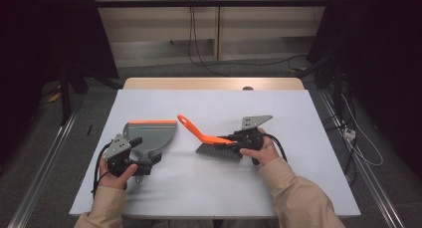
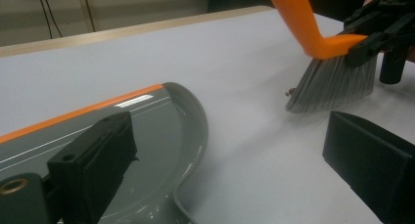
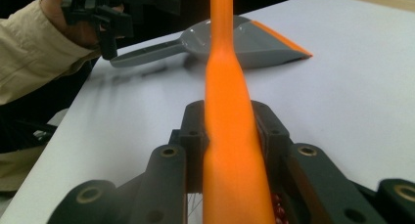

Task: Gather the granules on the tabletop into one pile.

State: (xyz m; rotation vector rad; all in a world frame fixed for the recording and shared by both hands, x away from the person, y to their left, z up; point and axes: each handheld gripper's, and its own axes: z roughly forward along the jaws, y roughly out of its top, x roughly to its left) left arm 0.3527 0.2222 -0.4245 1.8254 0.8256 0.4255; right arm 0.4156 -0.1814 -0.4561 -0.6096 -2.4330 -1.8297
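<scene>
Brush: it sits right of the table's middle in the high view, its grey bristles pointing down, their tips on or just above the white table; I cannot tell which.
Brush long axis: the orange handle runs from the head up and away to the left, tilted off the table, so its looped end is the highest and farthest-left part; it points toward the far left of the table, above the dustpan's front corner.
Right gripper: clenched on the brush, its jaws pressing the orange neck from both sides just above the bristles; in the right gripper view the handle rises straight up the middle between the two black jaws.
Dustpan: it lies flat on the table left of the brush and apart from it, with bare table between them.
Dustpan long axis: it runs near to far; the orange-edged lip faces the far side of the table and the grey handle points back toward the person.
Left gripper: it is at the dustpan's near end, around the handle; in the left gripper view the two black jaws stand well apart, one over the grey pan, the other over bare table. Whether they are squeezing the handle I cannot tell.
Small bit: a tiny brownish speck lies on the table right at the edge of the bristles.
</scene>
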